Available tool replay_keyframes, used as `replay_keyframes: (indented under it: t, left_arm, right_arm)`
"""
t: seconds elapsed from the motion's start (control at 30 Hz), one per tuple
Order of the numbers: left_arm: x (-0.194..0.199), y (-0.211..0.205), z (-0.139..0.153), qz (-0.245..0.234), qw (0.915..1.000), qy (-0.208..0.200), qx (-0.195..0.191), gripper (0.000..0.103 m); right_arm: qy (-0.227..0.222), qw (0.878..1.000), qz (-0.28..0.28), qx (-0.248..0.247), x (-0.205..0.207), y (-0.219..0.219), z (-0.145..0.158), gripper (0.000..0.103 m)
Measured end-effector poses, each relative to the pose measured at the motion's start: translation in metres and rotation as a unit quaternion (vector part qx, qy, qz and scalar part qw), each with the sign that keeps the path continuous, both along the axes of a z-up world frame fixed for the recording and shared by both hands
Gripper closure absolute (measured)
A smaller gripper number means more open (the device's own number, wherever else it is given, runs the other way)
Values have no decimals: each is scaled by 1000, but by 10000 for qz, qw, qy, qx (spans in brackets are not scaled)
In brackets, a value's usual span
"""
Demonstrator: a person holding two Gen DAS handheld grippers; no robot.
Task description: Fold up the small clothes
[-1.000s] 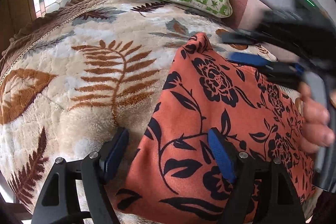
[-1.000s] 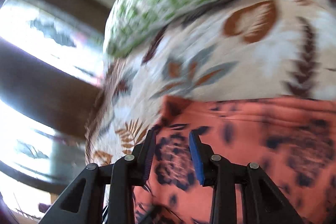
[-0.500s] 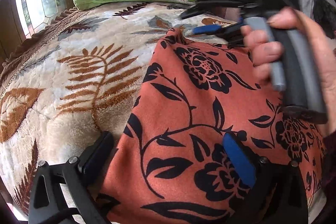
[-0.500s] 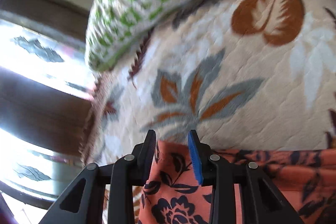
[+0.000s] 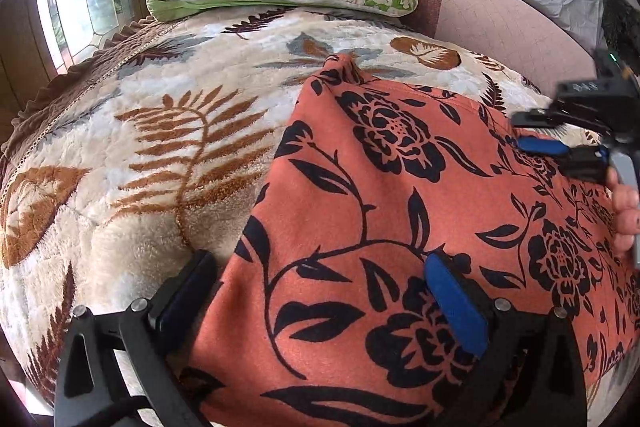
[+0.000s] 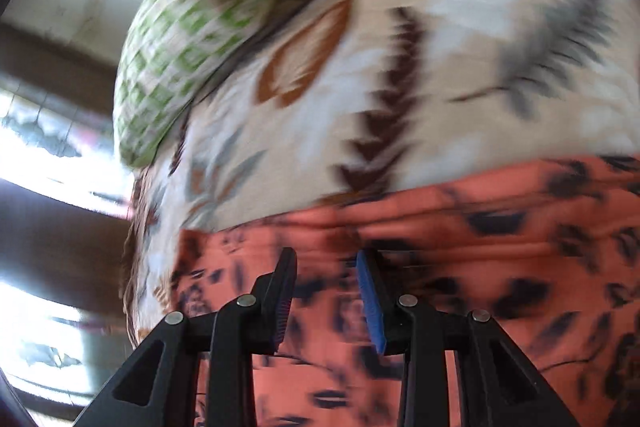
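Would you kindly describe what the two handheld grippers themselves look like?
Both are black plastic frames with silver screws. The left gripper and the right gripper carry blue pads inside their fingers. A bare hand shows, with a grey handle and green light.

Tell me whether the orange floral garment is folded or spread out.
Mostly spread: the orange floral garment lies flat across the leaf-print blanket. Only its far corner is bunched up. Hidden layers underneath: cannot tell.

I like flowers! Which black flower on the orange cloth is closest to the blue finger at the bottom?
The rose right beside the left gripper's blue finger; the other roses on the orange garment lie farther up or right.
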State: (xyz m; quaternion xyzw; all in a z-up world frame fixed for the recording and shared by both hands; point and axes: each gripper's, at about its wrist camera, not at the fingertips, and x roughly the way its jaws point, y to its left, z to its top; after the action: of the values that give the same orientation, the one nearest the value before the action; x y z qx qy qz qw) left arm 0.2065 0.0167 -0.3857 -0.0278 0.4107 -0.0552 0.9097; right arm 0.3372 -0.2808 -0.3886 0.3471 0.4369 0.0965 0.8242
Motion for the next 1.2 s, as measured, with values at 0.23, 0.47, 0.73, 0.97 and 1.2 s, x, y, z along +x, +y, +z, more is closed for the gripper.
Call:
replay_keyframes:
  t: [0.23,0.47,0.73,0.97,1.2]
  left_arm:
    - [-1,0,0,56,10000,-31,21,0]
    - [1,-1,-1,108,9999,-78,37,0]
    - [0,-4,-1,180,9997,-127,89,0]
    - [0,-6,-1,298,9995,-105,90,0]
    - [7,-5,6,174,9994,294,-9,0]
  right_arm:
    - [-172,9974,-688,-98,-46,-68,2,68]
    - [-429,9961,-725,-260,-109,-81,12,68]
    - [-343,9923,-1183,118,-174,-112,-26,68]
    - [-461,9881,-1433,307,-213,-122,-16,68]
    - [-239,9931,-1067,414,-248,-93,-28,68]
